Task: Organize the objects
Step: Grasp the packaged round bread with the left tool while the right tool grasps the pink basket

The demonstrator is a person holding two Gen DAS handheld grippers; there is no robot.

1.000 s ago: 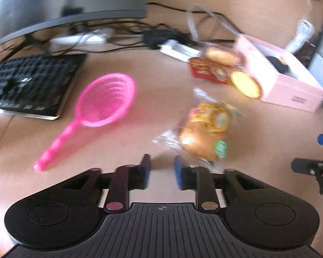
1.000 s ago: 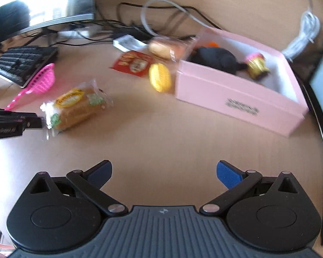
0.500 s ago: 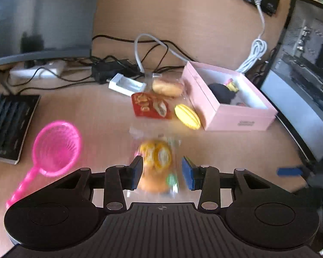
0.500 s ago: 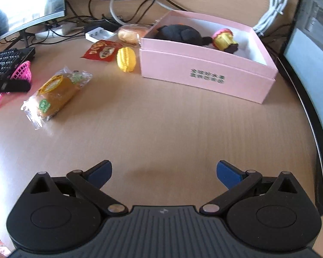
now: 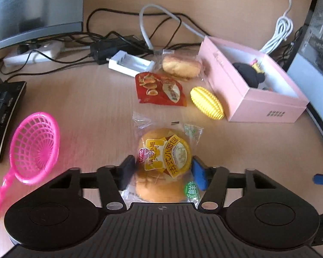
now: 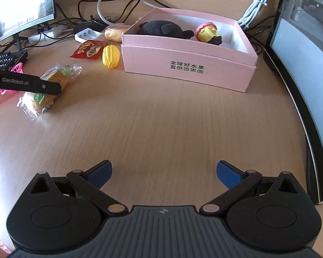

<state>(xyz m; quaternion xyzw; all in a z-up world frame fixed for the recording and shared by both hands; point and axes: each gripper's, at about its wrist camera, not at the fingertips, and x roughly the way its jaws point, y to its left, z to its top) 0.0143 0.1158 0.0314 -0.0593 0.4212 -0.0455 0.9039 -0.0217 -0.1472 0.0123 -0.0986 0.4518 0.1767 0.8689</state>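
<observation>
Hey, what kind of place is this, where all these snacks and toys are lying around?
Most likely a home or office computer desk: a keyboard and curved monitor at the left, a power strip with tangled cables at the back, and what looks like a computer case at the right.

Both wrist views toward pink box (image 5: 267, 99).

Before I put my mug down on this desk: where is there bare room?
The widest bare patch of desk lies between the right gripper and the pink box. Crowded: left of the box, with toy corn, red snack packet, wrapped bun, and the cables behind.
</observation>
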